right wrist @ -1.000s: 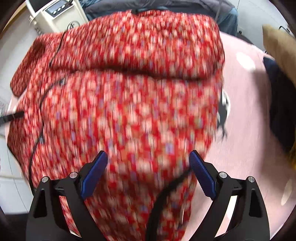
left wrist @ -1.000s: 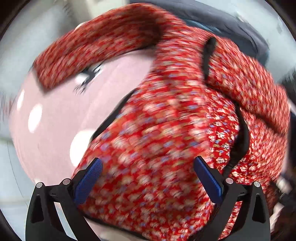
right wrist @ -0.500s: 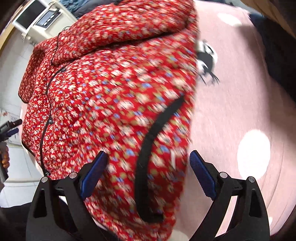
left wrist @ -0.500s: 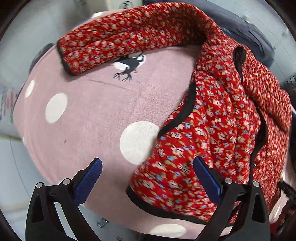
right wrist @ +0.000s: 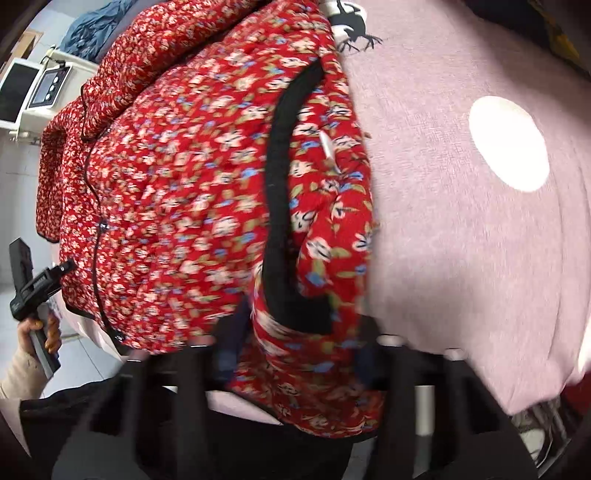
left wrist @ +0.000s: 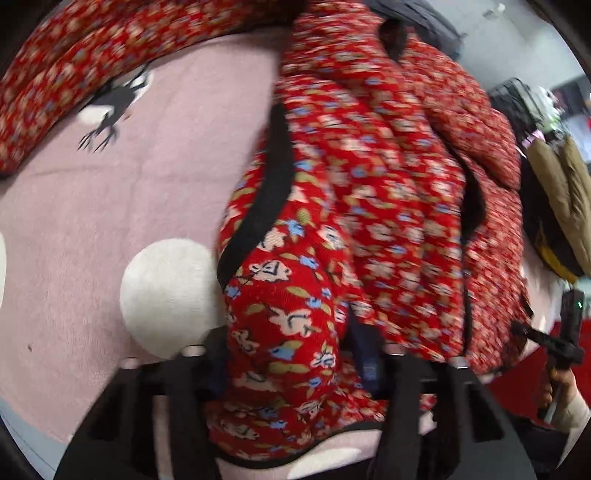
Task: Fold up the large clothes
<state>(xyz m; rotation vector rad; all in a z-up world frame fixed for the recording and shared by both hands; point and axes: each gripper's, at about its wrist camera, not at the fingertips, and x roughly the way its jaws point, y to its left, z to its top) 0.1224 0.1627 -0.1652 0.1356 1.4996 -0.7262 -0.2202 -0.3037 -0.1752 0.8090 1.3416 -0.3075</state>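
Both grippers, wide apart half a second earlier, have just been closing and now pinch the hem of a red floral quilted jacket (left wrist: 369, 177) spread over a pink polka-dot cloth (left wrist: 92, 221). In the left wrist view the left gripper (left wrist: 288, 365) has come down closer to the near corner of the garment, and a bunched fold of red fabric with black piping fills the space between its jaws, where before the fingers straddled bare cloth and the hem alike. In the right wrist view the right gripper (right wrist: 299, 354) has likewise shifted along the opposite corner and clamps a fold crossed by a black pocket trim (right wrist: 280, 206); motion blur makes the exact contact of the pads hard to judge, though the fabric appears squeezed. Both tools point steeply down at the bed edge. No brand or writing is legible; a black bird print (right wrist: 354, 33) marks the cloth. A hand (right wrist: 40, 328) in a pale sleeve holds the other gripper's handle at the left edge.
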